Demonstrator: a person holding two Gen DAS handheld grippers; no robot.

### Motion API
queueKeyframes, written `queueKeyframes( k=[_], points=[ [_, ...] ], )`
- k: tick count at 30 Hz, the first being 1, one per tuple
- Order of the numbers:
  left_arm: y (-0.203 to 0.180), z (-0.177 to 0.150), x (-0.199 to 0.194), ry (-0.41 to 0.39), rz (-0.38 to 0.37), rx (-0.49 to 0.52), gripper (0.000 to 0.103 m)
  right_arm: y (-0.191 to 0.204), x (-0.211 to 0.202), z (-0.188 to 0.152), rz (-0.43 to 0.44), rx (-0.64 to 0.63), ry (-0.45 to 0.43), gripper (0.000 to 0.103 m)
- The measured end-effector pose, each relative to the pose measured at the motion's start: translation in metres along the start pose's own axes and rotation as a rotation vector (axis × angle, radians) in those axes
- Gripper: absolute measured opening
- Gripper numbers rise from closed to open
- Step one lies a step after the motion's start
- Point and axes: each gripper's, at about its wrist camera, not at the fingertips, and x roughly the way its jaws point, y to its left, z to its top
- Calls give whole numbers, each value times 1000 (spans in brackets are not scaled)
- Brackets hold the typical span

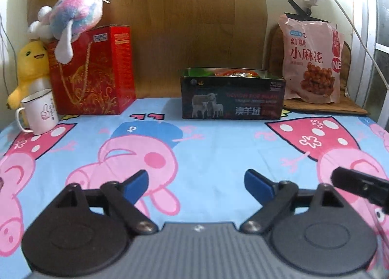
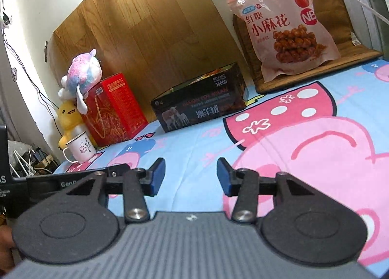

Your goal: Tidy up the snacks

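A dark open box (image 1: pixel 232 99) printed with sheep stands at the back of the table, with snack packets (image 1: pixel 231 72) showing over its rim. It also shows in the right wrist view (image 2: pixel 199 104). A large pink snack bag (image 1: pixel 312 60) leans upright at the back right, also in the right wrist view (image 2: pixel 284 23). My left gripper (image 1: pixel 196 185) is open and empty, low over the cloth, well short of the box. My right gripper (image 2: pixel 190 175) is open and empty, to the right of the left one; its finger tip (image 1: pixel 359 185) enters the left wrist view.
A cartoon pig cloth (image 1: pixel 206 147) covers the table. A red gift bag (image 1: pixel 92 72) with plush toys (image 1: pixel 70 14) on and beside it stands back left, with a white mug (image 1: pixel 40 111) in front. A woven mat (image 1: pixel 325 106) lies under the pink bag.
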Motion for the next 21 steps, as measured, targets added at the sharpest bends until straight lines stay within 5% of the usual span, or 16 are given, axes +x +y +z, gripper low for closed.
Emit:
queueKeyframes(
  k=[7,13,21],
  points=[
    [1,-4,3,-35,92,32,100,2,-2,5,-61,-40,-64,76],
    [-2,-8,8,-54,184,82,103,-2,7,7,-118,-98,-102,81],
    [-2,-15,19,-21,202,79,103,-12,9,3,-111,-37,-72,85]
  ],
)
